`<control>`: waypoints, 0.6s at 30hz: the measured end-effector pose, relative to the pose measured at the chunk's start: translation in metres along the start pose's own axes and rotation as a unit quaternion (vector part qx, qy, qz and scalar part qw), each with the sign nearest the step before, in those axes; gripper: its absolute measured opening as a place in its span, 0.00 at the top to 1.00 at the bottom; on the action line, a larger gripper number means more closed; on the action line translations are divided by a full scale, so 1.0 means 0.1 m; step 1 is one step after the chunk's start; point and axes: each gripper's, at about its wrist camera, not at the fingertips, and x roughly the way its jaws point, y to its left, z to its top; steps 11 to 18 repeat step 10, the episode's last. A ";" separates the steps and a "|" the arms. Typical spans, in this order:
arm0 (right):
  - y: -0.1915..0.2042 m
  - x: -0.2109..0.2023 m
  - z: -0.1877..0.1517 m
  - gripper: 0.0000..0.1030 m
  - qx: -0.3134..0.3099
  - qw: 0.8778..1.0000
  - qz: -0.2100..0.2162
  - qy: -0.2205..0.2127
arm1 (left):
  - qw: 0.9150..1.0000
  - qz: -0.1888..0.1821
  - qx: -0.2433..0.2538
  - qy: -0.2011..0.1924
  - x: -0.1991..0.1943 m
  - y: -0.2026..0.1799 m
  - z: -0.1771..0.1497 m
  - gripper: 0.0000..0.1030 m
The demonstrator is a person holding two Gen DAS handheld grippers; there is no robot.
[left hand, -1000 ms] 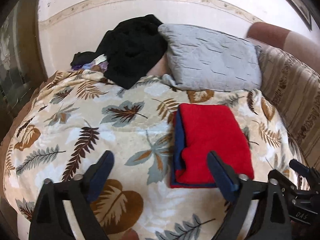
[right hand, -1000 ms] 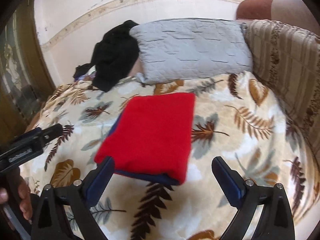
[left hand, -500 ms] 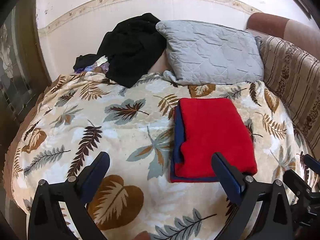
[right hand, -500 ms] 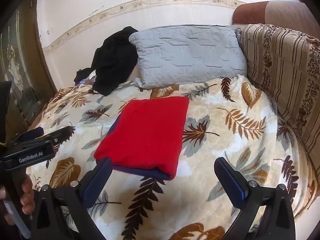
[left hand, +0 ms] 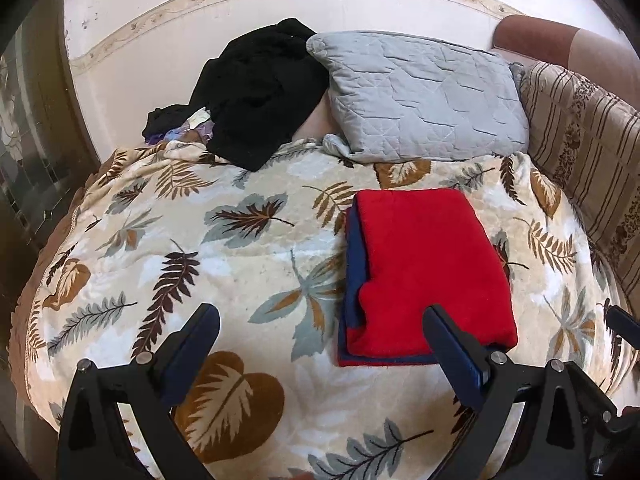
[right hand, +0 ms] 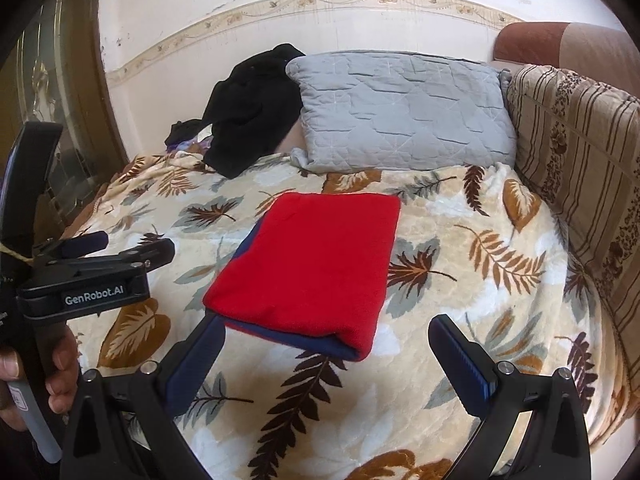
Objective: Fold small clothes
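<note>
A folded red garment with a navy blue lining (left hand: 424,268) (right hand: 312,264) lies flat on the leaf-patterned blanket (left hand: 240,248) (right hand: 460,280), right of the bed's middle. My left gripper (left hand: 320,344) hovers open above the blanket near the garment's front edge, touching nothing. In the right wrist view my right gripper (right hand: 328,356) is open too, held back from the garment's near folded edge. The left gripper (right hand: 132,256) also shows at that view's left, gripped by a hand (right hand: 60,364).
A grey quilted pillow (left hand: 424,96) (right hand: 400,112) leans against the wall at the back. A heap of black clothes (left hand: 260,92) (right hand: 248,108) lies to its left. A striped sofa back (left hand: 592,152) (right hand: 580,152) borders the bed's right side.
Both grippers have pulled back and lifted away from the folded red garment, which now looks smaller and farther off. The garment has not moved.
</note>
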 end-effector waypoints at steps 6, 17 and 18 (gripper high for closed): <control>0.01 0.05 0.04 0.00 -0.007 1.000 -0.001 0.006 | 1.000 -0.010 0.010 -0.001 0.02 -0.04 0.03 0.02; 0.04 0.11 0.09 0.00 -0.012 1.000 0.002 0.006 | 1.000 -0.013 0.010 0.000 0.07 -0.05 0.07 0.02; 0.04 0.11 0.09 0.00 -0.012 1.000 0.002 0.006 | 1.000 -0.013 0.010 0.000 0.07 -0.05 0.07 0.02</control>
